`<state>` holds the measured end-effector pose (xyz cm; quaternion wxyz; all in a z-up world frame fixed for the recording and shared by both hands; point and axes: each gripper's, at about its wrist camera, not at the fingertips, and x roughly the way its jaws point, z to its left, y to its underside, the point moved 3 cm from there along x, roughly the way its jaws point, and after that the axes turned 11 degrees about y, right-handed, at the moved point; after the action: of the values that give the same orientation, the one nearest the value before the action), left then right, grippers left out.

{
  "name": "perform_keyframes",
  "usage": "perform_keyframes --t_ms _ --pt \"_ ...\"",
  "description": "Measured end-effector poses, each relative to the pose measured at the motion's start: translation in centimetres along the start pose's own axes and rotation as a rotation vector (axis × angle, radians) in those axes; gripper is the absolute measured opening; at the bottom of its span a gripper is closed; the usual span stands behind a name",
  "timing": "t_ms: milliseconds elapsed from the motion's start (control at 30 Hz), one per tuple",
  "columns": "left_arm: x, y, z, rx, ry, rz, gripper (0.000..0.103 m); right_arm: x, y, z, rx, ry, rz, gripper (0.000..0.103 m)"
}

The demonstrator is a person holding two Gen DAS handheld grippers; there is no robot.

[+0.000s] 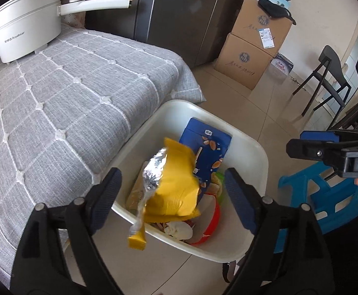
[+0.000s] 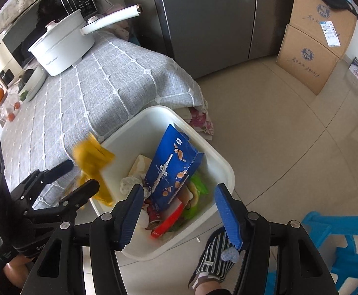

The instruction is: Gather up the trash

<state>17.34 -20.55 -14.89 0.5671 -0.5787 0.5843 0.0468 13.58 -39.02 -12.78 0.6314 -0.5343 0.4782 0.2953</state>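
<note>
A white trash bin [image 1: 252, 157] [image 2: 218, 162] stands on the floor beside the table. It holds a blue snack bag [image 1: 208, 147] [image 2: 171, 167], red packaging [image 1: 212, 223] [image 2: 166, 223] and crumpled paper. A yellow foil-lined wrapper [image 1: 176, 186] is in the air above the bin, between the fingers of my open left gripper [image 1: 172, 196], touching neither. In the right wrist view the wrapper [image 2: 92, 157] is blurred at the bin's left rim, beside the left gripper [image 2: 78, 177]. My right gripper [image 2: 179, 211] is open and empty over the bin's near side.
The table with a grey quilted cloth [image 1: 55, 103] [image 2: 80, 91] carries a white pot [image 1: 26, 29] [image 2: 60, 46]. A blue plastic stool [image 1: 321, 196] [image 2: 338, 245] stands right of the bin. Cardboard boxes [image 1: 255, 44] and a fridge [image 1: 183, 12] stand behind. A person's slippered foot [image 2: 213, 258] is near the bin.
</note>
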Motion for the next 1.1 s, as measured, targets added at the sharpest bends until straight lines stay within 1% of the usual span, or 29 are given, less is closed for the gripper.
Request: perform_keyframes --t_ms 33,67,100,233,367,433,467,500,633,767,833,933,1000,1100 --pt "-0.2 0.1 0.2 -0.008 -0.014 0.009 0.092 -0.1 0.1 0.0 -0.002 0.003 -0.002 0.066" --pt "-0.6 0.3 0.4 -0.019 -0.031 0.011 0.099 -0.2 0.1 0.0 -0.003 0.007 -0.007 0.069" --pt "-1.1 0.5 0.7 -0.03 -0.049 0.005 0.101 -0.2 0.2 0.0 -0.004 0.011 -0.011 0.071" --pt "-3.0 1.6 2.0 -0.095 -0.137 0.024 0.102 -0.6 0.6 0.0 -0.017 0.036 -0.025 0.071" --pt "-5.7 2.7 2.3 -0.103 -0.235 0.019 0.102 -2.0 1.2 0.6 -0.038 0.07 -0.077 0.073" --pt "-7.5 3.2 2.2 -0.109 -0.264 -0.002 0.102 -2.9 1.6 1.1 -0.051 0.083 -0.111 0.075" --pt "-8.5 3.5 2.1 -0.116 -0.277 -0.012 0.102 -3.4 1.8 1.5 -0.054 0.084 -0.128 0.079" --pt "-9.5 3.6 2.1 -0.125 -0.29 -0.024 0.102 -3.9 2.0 1.8 -0.055 0.085 -0.141 0.087" --pt "-13.9 4.8 2.2 -0.148 -0.351 -0.097 0.102 -6.2 3.2 4.0 -0.096 0.07 -0.213 0.089" --pt "-16.8 6.0 1.8 -0.166 -0.425 -0.155 0.102 -8.4 4.8 6.5 -0.15 0.103 -0.282 0.103" --pt "-18.1 6.6 1.7 -0.178 -0.475 -0.174 0.102 -9.6 5.4 7.4 -0.169 0.112 -0.316 0.103" --pt "-20.1 7.6 1.2 -0.185 -0.538 -0.203 0.102 -11.9 6.4 8.6 -0.186 0.149 -0.399 0.103" --pt "-21.5 8.0 0.7 -0.181 -0.554 -0.229 0.102 -13.5 7.2 9.3 -0.188 0.147 -0.441 0.103" --pt "-23.6 8.4 0.0 -0.189 -0.547 -0.281 0.102 -15.6 8.1 10.3 -0.179 0.115 -0.477 0.103"
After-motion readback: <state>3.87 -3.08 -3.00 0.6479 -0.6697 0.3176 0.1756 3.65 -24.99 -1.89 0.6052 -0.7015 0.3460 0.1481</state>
